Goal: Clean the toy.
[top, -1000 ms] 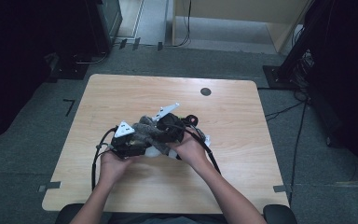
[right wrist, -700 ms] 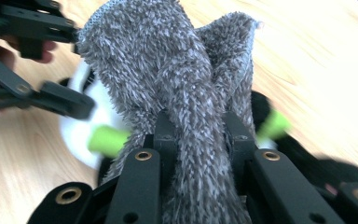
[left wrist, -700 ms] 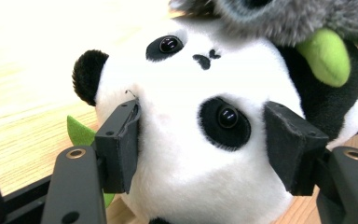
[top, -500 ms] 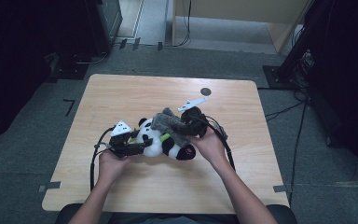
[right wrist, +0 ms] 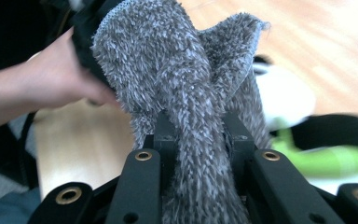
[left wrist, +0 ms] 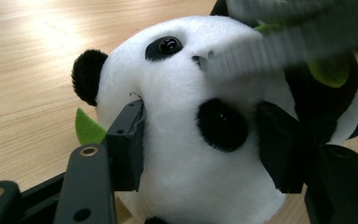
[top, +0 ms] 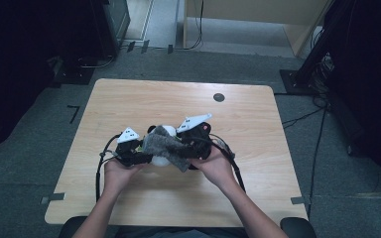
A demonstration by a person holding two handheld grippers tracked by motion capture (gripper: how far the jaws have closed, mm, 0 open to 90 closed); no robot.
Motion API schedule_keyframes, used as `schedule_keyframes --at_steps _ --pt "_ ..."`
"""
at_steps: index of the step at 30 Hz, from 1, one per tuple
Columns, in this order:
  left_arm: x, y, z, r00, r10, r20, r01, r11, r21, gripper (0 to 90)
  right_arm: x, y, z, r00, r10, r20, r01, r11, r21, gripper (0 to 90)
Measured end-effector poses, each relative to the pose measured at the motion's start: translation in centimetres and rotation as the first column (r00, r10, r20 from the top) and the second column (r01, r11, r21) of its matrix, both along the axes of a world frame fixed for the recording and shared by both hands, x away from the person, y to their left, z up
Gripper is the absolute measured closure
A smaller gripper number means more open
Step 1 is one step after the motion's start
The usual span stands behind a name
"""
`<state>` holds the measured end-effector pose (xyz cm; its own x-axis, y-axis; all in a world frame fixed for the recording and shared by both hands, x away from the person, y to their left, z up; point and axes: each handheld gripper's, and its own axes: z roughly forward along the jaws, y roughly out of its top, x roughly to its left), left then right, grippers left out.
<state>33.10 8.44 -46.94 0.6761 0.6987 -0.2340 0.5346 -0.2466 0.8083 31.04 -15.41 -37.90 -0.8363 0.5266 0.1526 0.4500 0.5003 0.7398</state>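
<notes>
A black-and-white panda plush [left wrist: 186, 116] with green leaves lies on the wooden table [top: 258, 188]. My left gripper [left wrist: 200, 121] is shut on its head: the jaws have just been closing and both pads [left wrist: 126, 144] now press into the white fur. My right gripper [right wrist: 198, 126] is shut on a shaggy grey cloth [right wrist: 177, 70], which bunches up above the jaws. In the high view the cloth [top: 166, 146] drapes over the panda [top: 162, 130], between the left gripper [top: 146, 157] and the right gripper [top: 183, 148]. In the left gripper view, the cloth [left wrist: 284, 37] blurs across the panda's top.
A small dark round spot [top: 219, 97] marks the table's far side. The person's left hand [right wrist: 51, 84] is close behind the cloth. Cables [top: 101, 163] trail from both grippers. Dark equipment stands on the floor around the table.
The right gripper swung the grey cloth out to the right, baring the panda, then came back left over it. The left gripper stayed put.
</notes>
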Motion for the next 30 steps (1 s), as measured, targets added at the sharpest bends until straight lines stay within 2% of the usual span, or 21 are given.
schedule_keyframes --at_steps 5,10,14,17,20,25,28,30 --pt "0.0 0.0 0.0 1.0000 -0.003 0.003 0.003 1.0000 0.003 39.5 -1.7 0.7 -2.1 0.9990 0.032 -0.032 -0.033 0.999 -0.016 73.3" --pt "0.0 0.0 0.0 0.9999 -0.008 0.011 0.008 0.9999 0.015 39.4 -2.4 0.7 -4.1 0.9971 0.050 -0.058 -0.052 0.998 -0.021 73.5" --pt "0.1 0.0 0.0 1.0000 -0.006 0.006 0.006 0.9999 0.011 39.4 -3.1 0.1 -5.6 0.9962 0.051 -0.071 -0.055 0.997 -0.051 73.6" --pt "0.1 -0.1 0.1 1.0000 0.001 0.004 -0.001 0.9999 0.010 39.4 -3.3 -0.2 -6.6 0.9953 0.054 -0.080 -0.062 0.994 -0.096 73.6" --pt "0.1 -0.2 0.1 0.9999 0.010 0.003 -0.010 0.9999 0.010 39.4 -3.3 0.2 -7.0 0.9948 0.065 -0.079 -0.075 0.989 -0.126 73.6" --pt "0.1 -0.2 0.2 0.9998 0.019 -0.007 -0.018 0.9998 0.003 39.5 -3.1 2.4 -6.8 0.9900 0.109 -0.090 -0.120 0.984 -0.131 73.6" --pt "0.1 -0.2 0.2 0.9998 0.018 -0.006 -0.018 0.9998 0.003 39.6 -2.5 3.8 -7.2 0.9904 0.114 -0.078 -0.126 0.979 -0.160 73.6" --pt "0.1 -0.1 0.2 0.9997 0.023 -0.008 -0.023 0.9997 0.000 39.9 -2.2 4.2 -7.5 0.9938 0.099 -0.050 -0.106 0.977 -0.187 73.7"
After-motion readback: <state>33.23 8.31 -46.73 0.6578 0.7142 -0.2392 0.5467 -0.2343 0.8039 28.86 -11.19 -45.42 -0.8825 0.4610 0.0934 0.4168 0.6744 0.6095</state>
